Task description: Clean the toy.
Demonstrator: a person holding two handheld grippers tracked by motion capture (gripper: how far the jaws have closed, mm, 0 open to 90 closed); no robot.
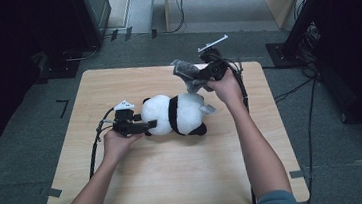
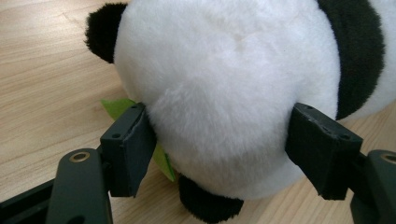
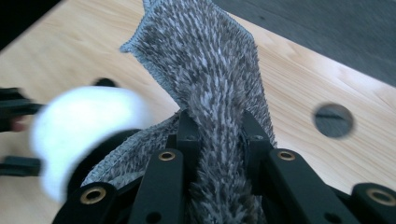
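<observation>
Jaws of left gripper (image 2: 219, 154) found part-spread and pressed into both flanks of the white head of the plush panda (image 1: 175, 115), fur bulging between the black pads; toy lying on its side at the middle of the wooden table (image 1: 176, 178), a green felt leaf (image 2: 119, 106) tucked beneath it. Jaws of right gripper (image 3: 217, 126) found drawn nearly together, pinching a fold of grey shaggy cloth (image 3: 205, 60), held raised above the far right part of the table, one end apparently trailing at the panda's back. Risks judged: soft pile compressing and slipping out of the left pads if the cloth were pulled hard, dragging the toy across the table; narrow pinch on the cloth sliding off along the nap; trailing cable snagging the toy.
</observation>
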